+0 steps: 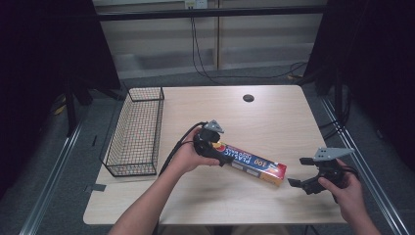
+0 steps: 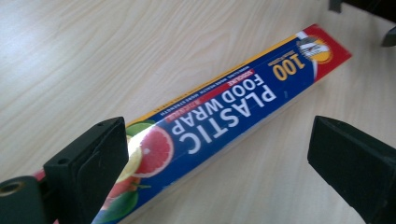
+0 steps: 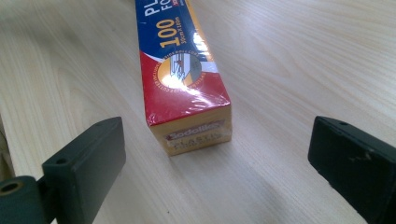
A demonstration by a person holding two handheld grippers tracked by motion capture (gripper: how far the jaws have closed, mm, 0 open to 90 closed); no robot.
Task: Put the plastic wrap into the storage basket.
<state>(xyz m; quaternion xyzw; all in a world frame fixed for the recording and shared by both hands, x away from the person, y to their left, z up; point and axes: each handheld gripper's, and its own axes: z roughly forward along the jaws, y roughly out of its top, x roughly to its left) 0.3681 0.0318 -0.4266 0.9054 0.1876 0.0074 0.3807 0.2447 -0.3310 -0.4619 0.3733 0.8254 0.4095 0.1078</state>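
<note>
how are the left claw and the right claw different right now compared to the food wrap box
The left claw sits at the fruit-printed end of the food wrap box, one jaw beside it. The right claw faces the red end, apart from it. The left claw comes at the box from the basket side, the right from the opposite side. Both are open and grip nothing.

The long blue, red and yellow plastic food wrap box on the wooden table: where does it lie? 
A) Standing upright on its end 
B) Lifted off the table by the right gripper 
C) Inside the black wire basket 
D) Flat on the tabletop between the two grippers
D: the long blue, red and yellow plastic food wrap box lies flat on the wooden table, between the left gripper and the right gripper, outside the black wire basket.
</note>
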